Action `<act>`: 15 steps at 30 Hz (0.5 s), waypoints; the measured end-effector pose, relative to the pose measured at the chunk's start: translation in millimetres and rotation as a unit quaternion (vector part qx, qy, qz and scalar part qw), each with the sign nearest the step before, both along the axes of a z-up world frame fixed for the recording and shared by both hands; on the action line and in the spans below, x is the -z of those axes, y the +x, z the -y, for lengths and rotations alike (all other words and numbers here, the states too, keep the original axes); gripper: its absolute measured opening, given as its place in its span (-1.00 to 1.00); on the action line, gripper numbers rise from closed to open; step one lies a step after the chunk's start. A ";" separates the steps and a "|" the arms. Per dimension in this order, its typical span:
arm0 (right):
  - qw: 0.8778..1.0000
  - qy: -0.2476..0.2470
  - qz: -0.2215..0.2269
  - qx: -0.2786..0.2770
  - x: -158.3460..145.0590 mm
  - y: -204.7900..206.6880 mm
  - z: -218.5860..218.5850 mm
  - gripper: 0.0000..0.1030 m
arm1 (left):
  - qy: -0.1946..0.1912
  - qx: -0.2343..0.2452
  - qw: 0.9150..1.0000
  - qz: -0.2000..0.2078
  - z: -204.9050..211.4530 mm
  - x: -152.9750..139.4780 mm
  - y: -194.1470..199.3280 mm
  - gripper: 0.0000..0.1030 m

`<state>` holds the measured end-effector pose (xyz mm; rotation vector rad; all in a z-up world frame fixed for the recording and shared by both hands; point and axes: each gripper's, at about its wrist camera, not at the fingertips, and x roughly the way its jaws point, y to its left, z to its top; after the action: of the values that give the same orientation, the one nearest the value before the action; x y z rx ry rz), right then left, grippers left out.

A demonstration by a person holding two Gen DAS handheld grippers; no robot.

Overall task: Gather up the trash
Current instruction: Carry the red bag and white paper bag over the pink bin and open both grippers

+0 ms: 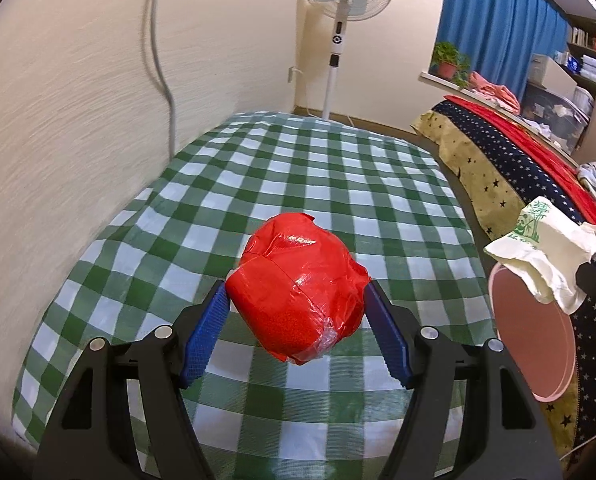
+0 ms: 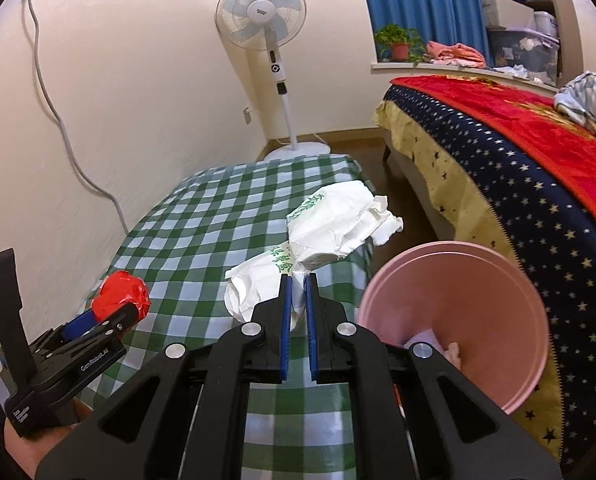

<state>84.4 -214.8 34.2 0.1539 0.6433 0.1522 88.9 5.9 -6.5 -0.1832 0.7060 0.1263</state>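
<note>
My left gripper [image 1: 296,290] is shut on a crumpled red plastic wrapper [image 1: 298,284] and holds it above the green checked tablecloth [image 1: 257,168]; it also shows in the right wrist view [image 2: 121,300]. My right gripper [image 2: 296,278] is shut on a crumpled white paper wrapper with green print [image 2: 330,228], held above the table's right side; it also shows in the left wrist view [image 1: 546,248]. A pink bin [image 2: 458,320] stands just right of the table, below and right of the white wrapper, with some trash inside.
A bed with a starred navy and red cover [image 2: 518,168] lies to the right of the bin. A standing fan [image 2: 273,60] is beyond the table's far end. A wall with a hanging cable [image 2: 57,120] runs along the left.
</note>
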 end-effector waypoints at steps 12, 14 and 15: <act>0.998 -0.010 0.004 0.054 -7.4 -15.4 50.9 -0.86 | -0.026 0.070 0.997 0.029 44.2 -2.8 11.1 0.30; 0.997 -0.010 0.001 0.072 -6.3 -17.0 65.8 -0.86 | -0.028 0.090 0.995 0.039 57.9 -4.8 13.3 0.30; 0.997 -0.010 0.000 0.078 -5.3 -17.1 71.1 -0.86 | -0.028 0.102 0.993 0.044 66.2 -6.3 15.0 0.30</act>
<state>67.3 -285.9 39.5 0.1843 0.6307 -0.0040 104.0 -60.3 -0.1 -0.1685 0.6369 -0.0975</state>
